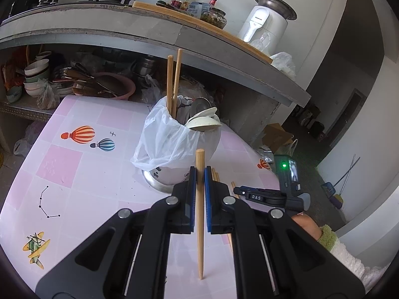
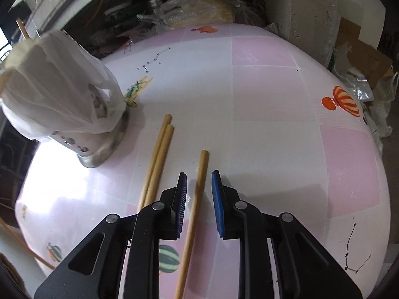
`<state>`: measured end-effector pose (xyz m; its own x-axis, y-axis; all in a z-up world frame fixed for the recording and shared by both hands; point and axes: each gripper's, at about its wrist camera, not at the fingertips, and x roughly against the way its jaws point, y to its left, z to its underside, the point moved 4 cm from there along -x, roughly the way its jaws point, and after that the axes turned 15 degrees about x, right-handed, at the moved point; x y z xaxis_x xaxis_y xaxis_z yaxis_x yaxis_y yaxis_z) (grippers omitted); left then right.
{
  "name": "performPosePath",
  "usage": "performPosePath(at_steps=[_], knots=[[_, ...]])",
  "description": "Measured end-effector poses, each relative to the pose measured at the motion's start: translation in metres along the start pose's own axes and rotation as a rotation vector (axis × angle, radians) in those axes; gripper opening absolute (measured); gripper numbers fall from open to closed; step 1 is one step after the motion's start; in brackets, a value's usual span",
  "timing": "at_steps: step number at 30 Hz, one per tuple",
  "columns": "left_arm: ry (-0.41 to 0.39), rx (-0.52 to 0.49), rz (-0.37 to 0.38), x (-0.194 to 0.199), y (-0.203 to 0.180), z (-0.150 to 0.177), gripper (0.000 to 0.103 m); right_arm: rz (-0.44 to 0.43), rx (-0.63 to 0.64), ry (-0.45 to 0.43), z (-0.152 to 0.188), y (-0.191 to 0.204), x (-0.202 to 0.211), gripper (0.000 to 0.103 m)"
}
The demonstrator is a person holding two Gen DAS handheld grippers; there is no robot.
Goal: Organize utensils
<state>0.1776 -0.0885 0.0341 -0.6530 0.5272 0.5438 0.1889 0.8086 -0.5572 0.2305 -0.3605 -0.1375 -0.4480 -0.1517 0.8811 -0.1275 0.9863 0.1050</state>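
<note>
At centre frame the left hand-held gripper (image 1: 198,174) clamped a chopstick (image 1: 200,214), best lifted over the holder (image 1: 179,134); the right hand-held gripper (image 2: 199,186) stood apart around another chopstick (image 2: 197,199), unpressed.

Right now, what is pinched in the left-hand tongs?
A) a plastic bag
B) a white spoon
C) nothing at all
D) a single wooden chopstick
D: in the left wrist view the left tongs are shut on one wooden chopstick, which stands upright between the blue pads, in front of the bag-lined utensil holder.
</note>
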Motion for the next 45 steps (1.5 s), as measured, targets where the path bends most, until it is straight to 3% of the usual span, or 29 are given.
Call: performPosePath(at_steps=[6,8,10,18,23,35,45], knots=[[0.0,-0.001,-0.005,-0.002,0.0,0.0,0.006,0.071,0.062,0.017,-0.004,0.01,-0.002,0.02],[0.003,-0.001,-0.01,-0.003,0.0,0.0,0.006,0.118,0.085,0.024,-0.004,0.014,-0.001,0.014],[0.003,-0.002,-0.015,-0.004,-0.001,0.0,0.006,0.11,0.075,0.018,-0.003,0.015,-0.001,0.008],[-0.01,-0.02,-0.027,0.001,-0.007,0.0,0.006,0.058,-0.018,-0.029,-0.001,0.007,0.005,0.006],[-0.017,-0.026,-0.03,0.004,-0.008,-0.001,0.006,0.021,-0.051,-0.126,-0.002,-0.001,0.047,0.006],[-0.054,-0.054,-0.011,0.02,-0.015,-0.004,0.006,-0.066,-0.059,-0.426,0.014,-0.011,0.193,0.006],[-0.136,-0.068,0.041,0.054,-0.032,-0.032,0.006,-0.077,-0.034,-0.56,0.015,-0.002,0.247,0.006]])
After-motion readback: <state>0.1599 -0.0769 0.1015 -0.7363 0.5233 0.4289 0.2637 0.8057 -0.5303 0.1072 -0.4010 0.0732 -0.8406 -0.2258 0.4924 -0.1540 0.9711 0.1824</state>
